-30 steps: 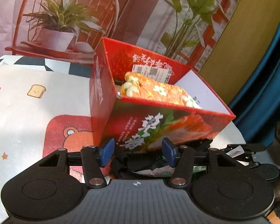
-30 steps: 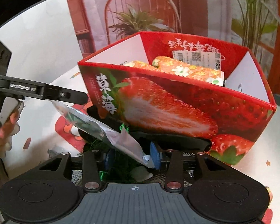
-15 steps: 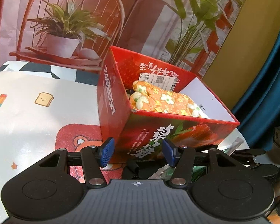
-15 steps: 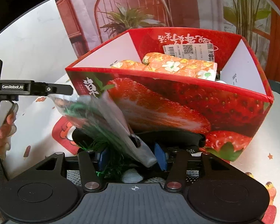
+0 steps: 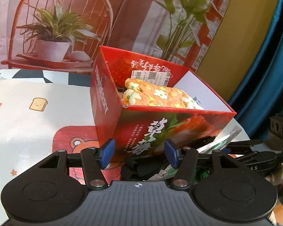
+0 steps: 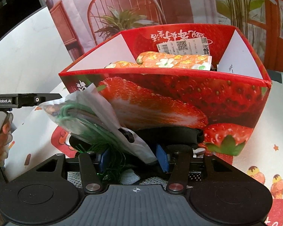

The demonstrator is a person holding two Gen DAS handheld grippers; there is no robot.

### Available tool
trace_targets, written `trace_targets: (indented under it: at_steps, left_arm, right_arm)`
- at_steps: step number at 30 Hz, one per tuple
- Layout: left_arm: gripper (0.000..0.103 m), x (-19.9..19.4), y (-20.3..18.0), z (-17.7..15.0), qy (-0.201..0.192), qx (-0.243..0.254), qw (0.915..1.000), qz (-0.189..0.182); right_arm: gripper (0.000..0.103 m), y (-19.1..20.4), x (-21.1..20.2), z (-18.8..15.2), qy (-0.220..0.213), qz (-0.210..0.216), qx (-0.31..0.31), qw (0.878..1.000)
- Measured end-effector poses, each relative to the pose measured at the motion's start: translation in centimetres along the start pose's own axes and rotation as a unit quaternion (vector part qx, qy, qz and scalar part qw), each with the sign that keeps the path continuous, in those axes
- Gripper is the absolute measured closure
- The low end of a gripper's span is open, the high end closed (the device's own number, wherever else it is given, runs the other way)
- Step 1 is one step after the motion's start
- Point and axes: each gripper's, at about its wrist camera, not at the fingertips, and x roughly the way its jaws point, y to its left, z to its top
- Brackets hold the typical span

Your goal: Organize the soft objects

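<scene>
Two grippers work at the near side of the box. The left gripper [image 5: 139, 153] is spread w/ nothing btwn its pads. It points at the front wall of the red strawberry box [image 5: 160, 130], and a black soft item [image 5: 137, 169] lies on the tabletop [image 5: 28, 98] just under it. The box stands upright and nothing steadies it. The orange flowered cloth rolls [image 5: 160, 96] already lie inside, near the back wall.

In the right view, the clear bag [image 6: 88, 113] of green cord tilts up and leans on the box's front wall, outside it. The right gripper [image 6: 133, 160] looks to be pinching only the bag's lower end, w/ loose green threads trailing over one pad.

Risks, as I judge them:
- The grip is on slick plastic near one edge, so the bag may slide out or flop when lifted.
- The threads could snag the pad or drag up the soft pile below.
- The bag's top could catch the box rim and shove or tip the light box, esp. since the left gripper isn't bracing it.
- The left gripper is close enough to nudge the box itself.
</scene>
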Motion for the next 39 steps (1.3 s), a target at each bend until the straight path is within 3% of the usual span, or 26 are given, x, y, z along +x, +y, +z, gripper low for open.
trace_targets:
  at_steps: [8, 12, 24, 30, 36, 39]
  left_arm:
    - [0.041, -1.6, 3.7, 0.1, -0.018, -0.058, 0.9976, 0.033]
    - [0.039, -2.6, 4.6, -0.6, -0.018, -0.077, 0.9968, 0.009]
    - [0.036, 2.0, 0.5, -1.5, 0.016, -0.05, 0.9976, -0.046]
    - [0.036, 3.3, 0.1, -1.6, 0.029, -0.039, 0.9976, -0.049]
    - [0.038, 4.2, -0.4, -1.0, 0.033, -0.038, 0.9971, -0.058]
    - [0.04, 4.2, -0.5, -0.9, 0.032, -0.037, 0.997, -0.059]
  right_arm:
    - [0.054, -0.6, -0.9, 0.2, -0.015, 0.008, 0.045, 0.999]
    - [0.055, -0.6, -0.6, 0.4, -0.017, 0.002, 0.049, 0.999]
    - [0.054, 1.6, -1.8, 0.4, 0.005, -0.062, -0.039, 0.997]
    - [0.053, 1.6, -3.7, 1.4, -0.033, -0.053, -0.03, 0.998]
    - [0.054, 2.5, -2.2, 2.3, -0.047, -0.047, -0.038, 0.997]
    - [0.062, 2.7, -1.6, 2.4, -0.055, -0.045, -0.032, 0.997]
